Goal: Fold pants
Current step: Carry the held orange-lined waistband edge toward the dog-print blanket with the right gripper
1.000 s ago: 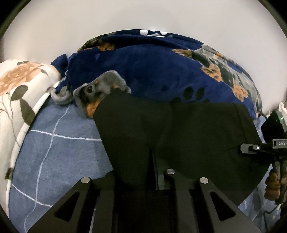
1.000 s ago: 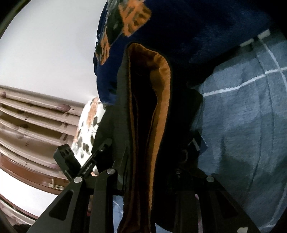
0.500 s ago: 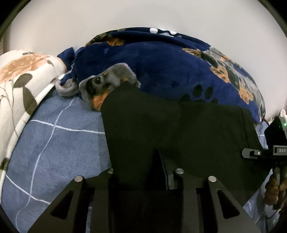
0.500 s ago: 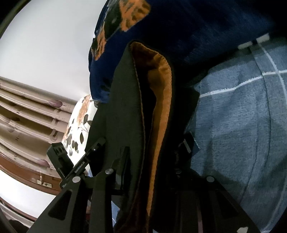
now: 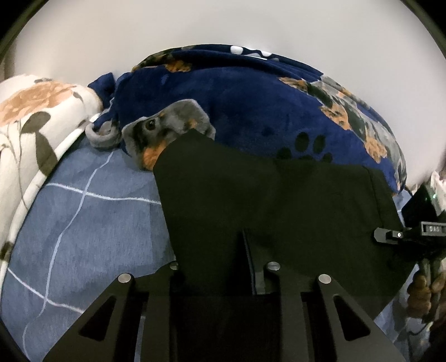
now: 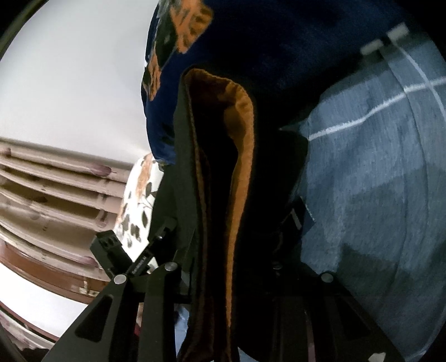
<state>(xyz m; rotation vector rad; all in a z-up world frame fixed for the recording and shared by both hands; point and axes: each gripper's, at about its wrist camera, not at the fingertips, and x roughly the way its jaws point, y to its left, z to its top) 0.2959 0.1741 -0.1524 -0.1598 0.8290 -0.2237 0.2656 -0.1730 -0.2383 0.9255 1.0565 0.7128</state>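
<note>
- Blue checked bedding (image 5: 83, 222) is spread beneath everything, a white wall (image 5: 223, 25) behind.
- Nearest, black pants (image 5: 278, 200) are pinched by the closing left gripper (image 5: 223, 267) and clamped in the right gripper (image 6: 231, 264), orange lining shown.
- Farther back, a navy dog-print blanket (image 5: 251, 105) is heaped.

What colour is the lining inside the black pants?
Orange-brown; the lining of the pants shows best in the right wrist view.

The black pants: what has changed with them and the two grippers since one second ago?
Little changed. The black pants still hang from both grippers, sitting slightly higher in the left wrist view. The left gripper loosened briefly and is closing on the cloth again. The right gripper kept its hold. Bedsheet and navy blanket stayed put.
</note>
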